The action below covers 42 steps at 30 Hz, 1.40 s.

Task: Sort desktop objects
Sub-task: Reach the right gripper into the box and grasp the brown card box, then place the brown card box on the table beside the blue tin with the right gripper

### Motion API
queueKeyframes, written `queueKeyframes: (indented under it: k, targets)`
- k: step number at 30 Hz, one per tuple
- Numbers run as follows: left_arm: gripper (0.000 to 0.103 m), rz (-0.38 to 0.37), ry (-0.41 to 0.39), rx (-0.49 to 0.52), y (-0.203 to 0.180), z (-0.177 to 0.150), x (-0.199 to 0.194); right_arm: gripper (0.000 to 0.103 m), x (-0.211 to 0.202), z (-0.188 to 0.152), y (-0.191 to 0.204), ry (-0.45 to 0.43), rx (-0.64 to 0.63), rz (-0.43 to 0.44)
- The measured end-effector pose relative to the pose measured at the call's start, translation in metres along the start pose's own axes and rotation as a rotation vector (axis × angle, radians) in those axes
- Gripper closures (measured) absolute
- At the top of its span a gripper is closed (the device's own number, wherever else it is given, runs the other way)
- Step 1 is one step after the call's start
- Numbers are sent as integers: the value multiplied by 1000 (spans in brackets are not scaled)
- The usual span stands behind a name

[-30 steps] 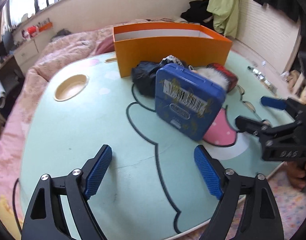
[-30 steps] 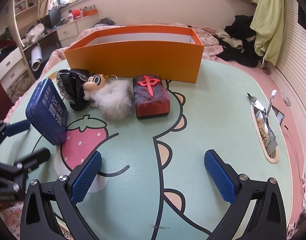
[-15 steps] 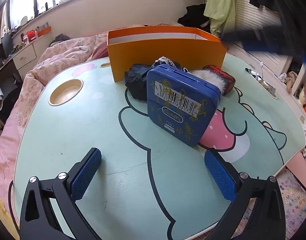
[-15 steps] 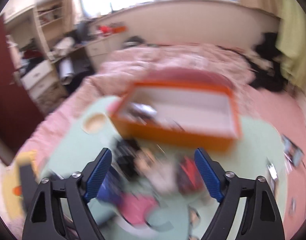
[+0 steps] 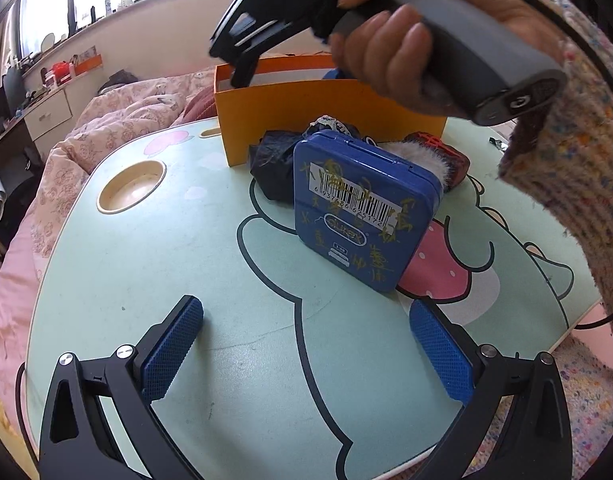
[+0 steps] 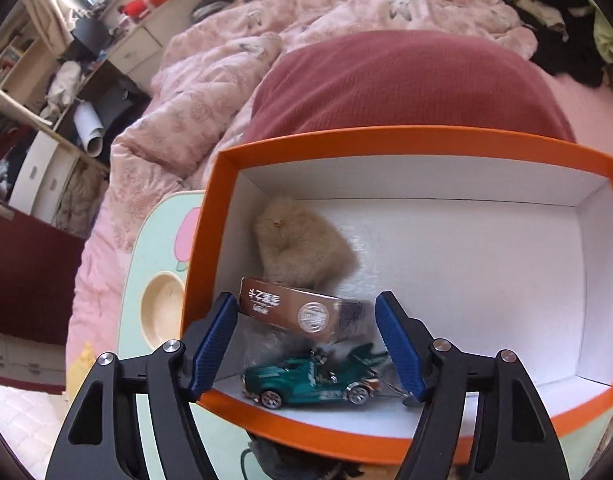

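Observation:
A blue tin with a barcode leans on a dark pouch, a white furry toy and a red block in front of the orange box. My left gripper is open and empty, low over the table before the tin. My right gripper is open and empty, held above the orange box. Inside the box lie a tan furry toy, a shiny bar and a green toy car.
The mint cartoon table has a round cup recess at its far left. A pink bed and a dark red cushion lie behind the box. A hand in a knit sleeve holds the right gripper's handle.
My right gripper has risen from the table's front and swung over the orange box, now looking down into it. My left gripper has stayed open and drawn back slightly from the tin.

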<state>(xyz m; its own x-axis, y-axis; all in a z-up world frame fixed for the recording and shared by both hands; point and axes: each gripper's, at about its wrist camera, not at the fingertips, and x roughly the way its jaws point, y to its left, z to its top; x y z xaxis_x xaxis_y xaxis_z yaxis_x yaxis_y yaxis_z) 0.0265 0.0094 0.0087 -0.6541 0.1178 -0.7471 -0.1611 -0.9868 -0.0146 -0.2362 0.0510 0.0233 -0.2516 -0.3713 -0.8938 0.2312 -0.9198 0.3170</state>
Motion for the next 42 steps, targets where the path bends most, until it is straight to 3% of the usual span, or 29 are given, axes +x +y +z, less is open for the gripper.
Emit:
queueKeyframes:
  k: [1,4,8,12,17,21,25,28,31,34,37,42]
  targets:
    - [0,0,-1,0,0,0,0,33,2,1,0,1,0,-6]
    - [0,0,-2,0,-1,0,-1,61,11,2,-5,17,7,-4]
    - [0,-2,-4,-1,-1,0,-1,62,-7,-2,-18,-37,36,25]
    - [0,-1,-4,-1,-2,0,-2,62,-56,-14,-28,-181,39,65]
    - [0,-1,-5,-1,-2,0,-2,62,-119,-70,-42,-321,-13,124]
    - [0,0,-4,-1,-2,1,-3,62,-122,-126,-48,-306,-50,127]
    - [0,2,-2,-1,-1,1,-2,61,-101,-168,-47,-276,-127,51]
    - [0,2,-2,-2,-1,1,-2,60,-88,-180,-48,-273,-170,27]
    - [0,2,-3,-1,0,2,-2,41,-91,-181,-59,-307,-100,79]
    - [0,2,-3,-1,0,2,-2,26,-119,-188,-78,-450,-13,129]
    - [0,2,-3,-2,0,2,-3,22,-138,-204,-87,-526,-15,59]
    - [0,2,-3,-2,0,2,-3,22,-126,-238,-80,-449,-133,-75]
